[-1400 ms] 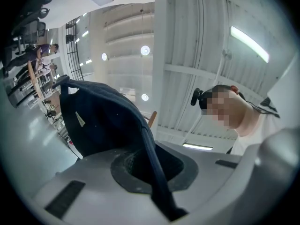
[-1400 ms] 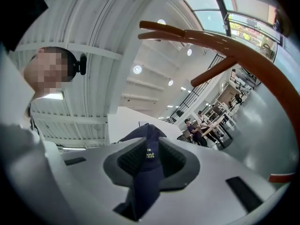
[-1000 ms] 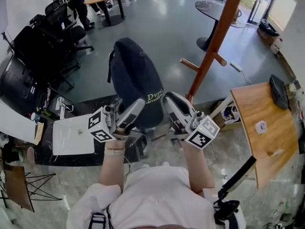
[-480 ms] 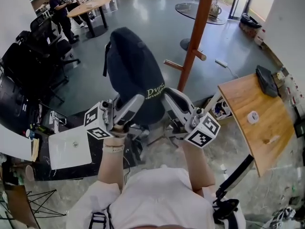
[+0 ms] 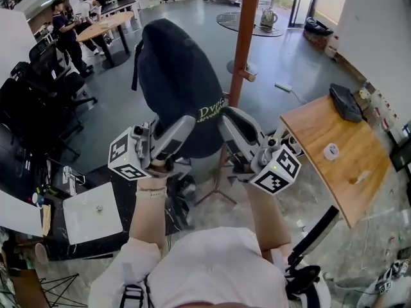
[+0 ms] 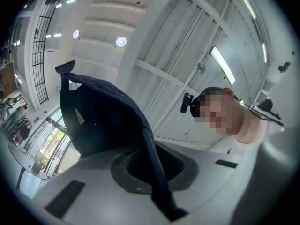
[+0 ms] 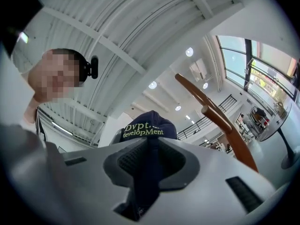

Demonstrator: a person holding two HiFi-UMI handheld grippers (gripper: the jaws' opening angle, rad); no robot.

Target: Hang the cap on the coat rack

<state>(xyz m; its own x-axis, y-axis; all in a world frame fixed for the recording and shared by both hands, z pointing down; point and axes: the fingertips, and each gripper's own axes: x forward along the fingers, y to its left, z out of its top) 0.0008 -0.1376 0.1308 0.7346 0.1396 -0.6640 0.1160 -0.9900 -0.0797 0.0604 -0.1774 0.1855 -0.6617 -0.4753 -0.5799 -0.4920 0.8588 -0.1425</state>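
A dark navy cap with yellow-green lettering is held up in front of me by both grippers. My left gripper is shut on the cap's lower left edge, the fabric pinched between its jaws. My right gripper is shut on the lower right edge, and the cap with its lettering rises just past its jaws. The brown wooden coat rack stands right behind the cap, a peg sticking out to its right. In the right gripper view the coat rack leans up to the right of the cap.
A wooden table with a black pouch and a tape roll stands at right. Black office chairs crowd the left. A round wooden table with a person is far left, a dark round table behind the rack.
Both grippers have lifted the cap higher and closer to the coat rack pole. The cap now overlaps the pole's left side in the head view.
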